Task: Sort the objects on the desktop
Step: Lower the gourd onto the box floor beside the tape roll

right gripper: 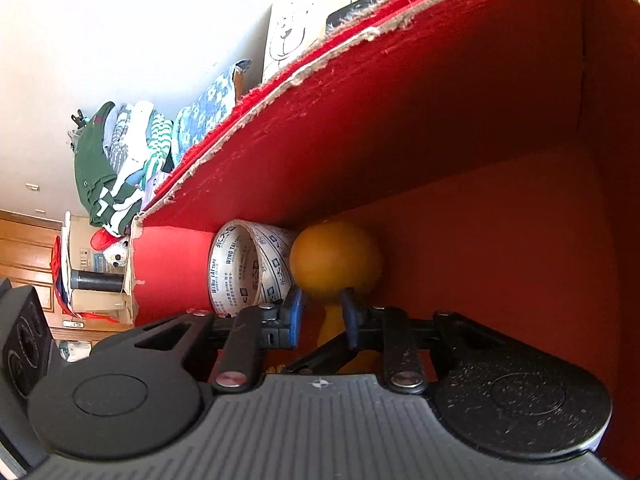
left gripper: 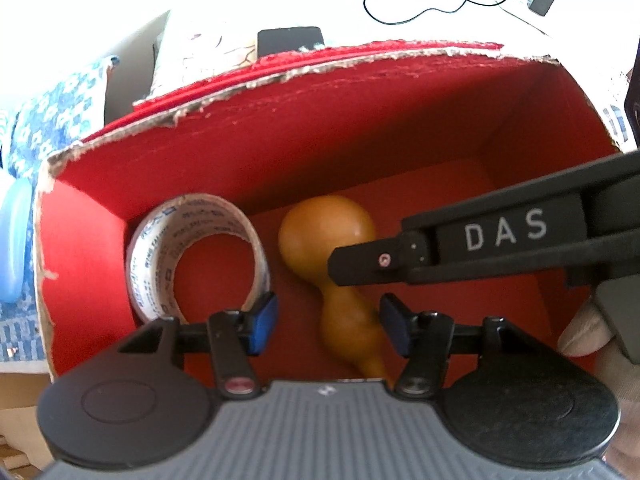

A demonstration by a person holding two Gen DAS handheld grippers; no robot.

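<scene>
Both my grippers reach inside the red box (left gripper: 360, 128). Right gripper (right gripper: 322, 312) pinches the gourd (right gripper: 335, 256) at its narrow neck for placement beside the tape roll (left gripper: 196, 256); left gripper (left gripper: 328, 324) is open, empty.

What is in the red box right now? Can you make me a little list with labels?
box: red box, torn cardboard rim
tape: tape roll on edge in the box's corner
gourd: orange gourd lying beside the tape
right gripper: jaws at the gourd's narrow waist, grip unclear
left gripper: open above the gourd, holding nothing
</scene>
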